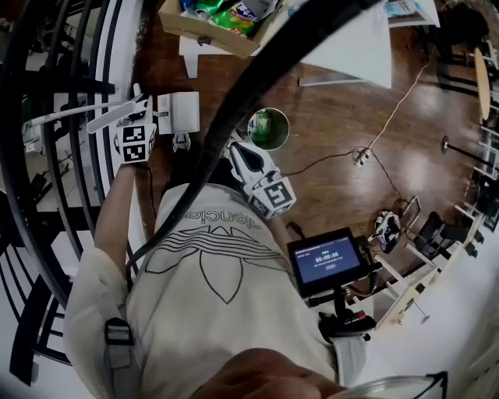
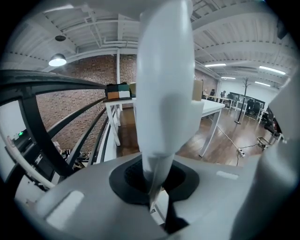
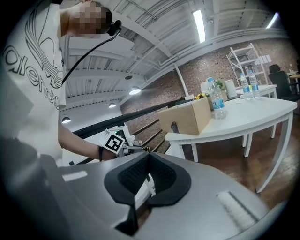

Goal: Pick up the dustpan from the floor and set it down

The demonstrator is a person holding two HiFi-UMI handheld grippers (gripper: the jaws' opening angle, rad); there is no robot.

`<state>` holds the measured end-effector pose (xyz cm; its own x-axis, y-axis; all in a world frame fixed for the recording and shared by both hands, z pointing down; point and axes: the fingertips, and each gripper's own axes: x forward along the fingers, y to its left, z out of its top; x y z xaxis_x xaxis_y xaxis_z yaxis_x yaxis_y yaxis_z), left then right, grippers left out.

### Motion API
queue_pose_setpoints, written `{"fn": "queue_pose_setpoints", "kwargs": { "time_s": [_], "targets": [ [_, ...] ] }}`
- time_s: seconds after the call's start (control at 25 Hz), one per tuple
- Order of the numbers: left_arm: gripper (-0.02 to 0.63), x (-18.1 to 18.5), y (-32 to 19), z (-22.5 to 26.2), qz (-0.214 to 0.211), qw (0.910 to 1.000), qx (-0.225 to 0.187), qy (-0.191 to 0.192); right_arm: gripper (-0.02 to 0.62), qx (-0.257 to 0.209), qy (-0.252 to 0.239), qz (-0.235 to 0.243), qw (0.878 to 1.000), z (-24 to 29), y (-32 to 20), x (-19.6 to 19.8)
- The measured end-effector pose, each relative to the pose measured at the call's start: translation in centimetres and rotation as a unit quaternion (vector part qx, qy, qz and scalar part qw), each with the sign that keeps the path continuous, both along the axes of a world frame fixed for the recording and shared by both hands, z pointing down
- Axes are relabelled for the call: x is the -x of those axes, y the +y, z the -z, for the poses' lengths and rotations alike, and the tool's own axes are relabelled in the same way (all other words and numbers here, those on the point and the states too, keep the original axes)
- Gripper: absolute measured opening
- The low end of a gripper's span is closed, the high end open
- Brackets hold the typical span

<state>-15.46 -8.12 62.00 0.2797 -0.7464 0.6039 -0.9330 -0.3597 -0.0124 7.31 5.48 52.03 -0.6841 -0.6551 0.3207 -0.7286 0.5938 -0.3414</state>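
My left gripper (image 1: 140,117) is by the black railing, shut on the white dustpan's handle (image 2: 164,93). The handle stands upright out of the black pads (image 2: 136,180) and fills the middle of the left gripper view. A white boxy part (image 1: 178,111), which looks like the dustpan's pan, lies just right of that gripper. My right gripper (image 1: 238,152) hangs in front of the person's chest, apart from the dustpan. Its pads (image 3: 161,176) meet at the tips. A thin white strip shows in the slit behind them; what it is I cannot tell.
Curved black railing bars (image 1: 70,156) run along the left. A green bin (image 1: 268,128) with a bottle in it stands on the wood floor, beside a white table (image 1: 343,39) and a cardboard box (image 1: 210,23). A cable with a power strip (image 1: 360,156) crosses the floor. A screen on a stand (image 1: 326,261) is at the right.
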Motion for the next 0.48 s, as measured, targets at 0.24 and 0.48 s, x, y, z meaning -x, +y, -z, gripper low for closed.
{"fn": "queue_pose_setpoints", "kwargs": {
  "time_s": [0.24,0.48],
  "targets": [
    [0.049,0.2,-2.0,-2.6,-0.011,0.9999,-0.004,-0.003,0.002,0.028,0.007,0.003,1.0,-0.2,0.8,0.5],
    [0.051,0.4,-2.4,-6.9,-0.02,0.9992,0.024,-0.027,0.002,0.05,0.019,-0.005,0.999,-0.7,1.6,-0.1]
  ]
}}
